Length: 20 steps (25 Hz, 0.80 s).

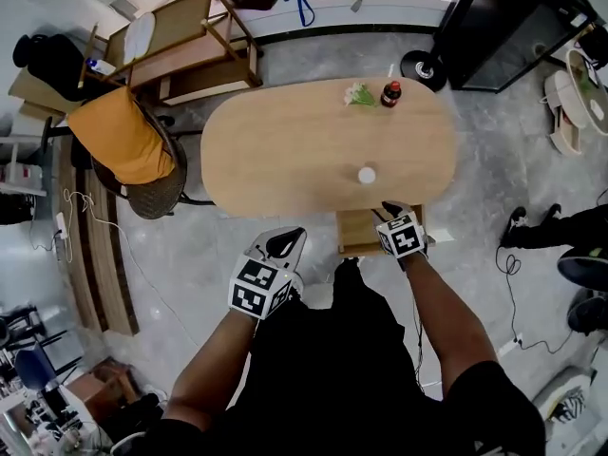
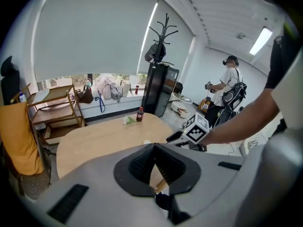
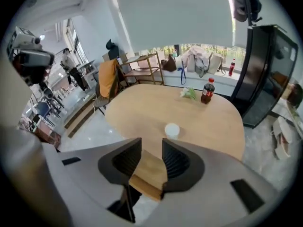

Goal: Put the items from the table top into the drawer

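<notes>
On the oval wooden table (image 1: 285, 150) lie a small white round item (image 1: 367, 174) (image 3: 172, 129) near the front edge and, at the far edge, a dark bottle with a red cap (image 1: 390, 94) (image 3: 207, 90) (image 2: 140, 114) beside a green-and-white packet (image 1: 358, 94) (image 3: 190, 93). A wooden drawer (image 1: 359, 232) (image 3: 147, 171) stands pulled out under the table's front edge. My right gripper (image 1: 390, 208) (image 3: 151, 143) hangs over the drawer, open, nothing between its jaws. My left gripper (image 1: 288, 241) (image 2: 154, 146) is left of the drawer, below the table edge, shut and empty.
An orange-draped chair (image 1: 122, 136) and a wooden shelf cart (image 1: 180, 36) stand left of the table. A black cabinet (image 1: 503, 22) and a coat stand's base (image 1: 423, 67) are behind it at right. Another person (image 2: 231, 86) stands at the far right.
</notes>
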Tool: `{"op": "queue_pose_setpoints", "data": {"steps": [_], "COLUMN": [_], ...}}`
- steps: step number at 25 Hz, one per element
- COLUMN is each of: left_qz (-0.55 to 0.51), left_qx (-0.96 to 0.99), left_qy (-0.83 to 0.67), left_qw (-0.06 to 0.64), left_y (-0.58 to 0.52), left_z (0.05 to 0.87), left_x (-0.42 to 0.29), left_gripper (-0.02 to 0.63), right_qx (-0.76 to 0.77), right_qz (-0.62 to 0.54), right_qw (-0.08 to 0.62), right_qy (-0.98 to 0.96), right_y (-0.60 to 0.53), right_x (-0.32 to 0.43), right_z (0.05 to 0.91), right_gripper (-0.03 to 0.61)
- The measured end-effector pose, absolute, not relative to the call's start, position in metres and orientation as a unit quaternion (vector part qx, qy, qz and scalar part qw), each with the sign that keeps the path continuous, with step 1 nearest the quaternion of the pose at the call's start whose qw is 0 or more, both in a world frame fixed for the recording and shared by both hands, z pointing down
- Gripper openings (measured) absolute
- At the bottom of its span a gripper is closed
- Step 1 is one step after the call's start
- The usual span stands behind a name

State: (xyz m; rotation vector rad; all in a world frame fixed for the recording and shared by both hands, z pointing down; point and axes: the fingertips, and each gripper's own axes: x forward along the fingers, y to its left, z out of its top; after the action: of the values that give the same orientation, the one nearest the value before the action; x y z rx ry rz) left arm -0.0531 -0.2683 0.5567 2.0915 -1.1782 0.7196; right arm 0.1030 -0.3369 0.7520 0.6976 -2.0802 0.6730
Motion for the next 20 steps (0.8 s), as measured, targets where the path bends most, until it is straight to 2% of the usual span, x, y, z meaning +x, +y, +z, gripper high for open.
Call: {"op": "queue_pose_setpoints", "data": {"steps": [4,7,9,14,20], "left_qz": [0.287,0.291,0.292,0.308,0.305], "left_qx": [0.772,0.76,0.751,0.724,0.695], "left_qy": [-0.455,-0.459,-0.461,-0.468,-0.487], "left_qw": [0.338,0.356,0.372,0.403,0.432], "left_y": [-0.271,-0.272,-0.266,-0.245,-0.227], "left_z": [0.584,0.597,0.604,0.629,0.645], "left_x": [-0.048,-0.048,-0.048,-0.051,-0.069], "left_gripper": [0.002,0.002,0.002,0.002,0.002], "right_qx": [0.254,0.237,0.223,0.214,0.179], "right_qz": [0.242,0.225,0.214,0.196,0.174], "right_qw": [0.453,0.487,0.508,0.531,0.564], "right_qy": [-0.82,-0.81,-0.804,-0.796,-0.787], "right_y": [-0.375,-0.397,-0.405,-0.433,-0.434], "right_x": [0.094,0.084,0.079,0.071,0.059], "right_z": [0.813,0.845,0.868,0.91,0.935], "right_gripper": [0.149,0.232,0.258,0.289,0.296]}}
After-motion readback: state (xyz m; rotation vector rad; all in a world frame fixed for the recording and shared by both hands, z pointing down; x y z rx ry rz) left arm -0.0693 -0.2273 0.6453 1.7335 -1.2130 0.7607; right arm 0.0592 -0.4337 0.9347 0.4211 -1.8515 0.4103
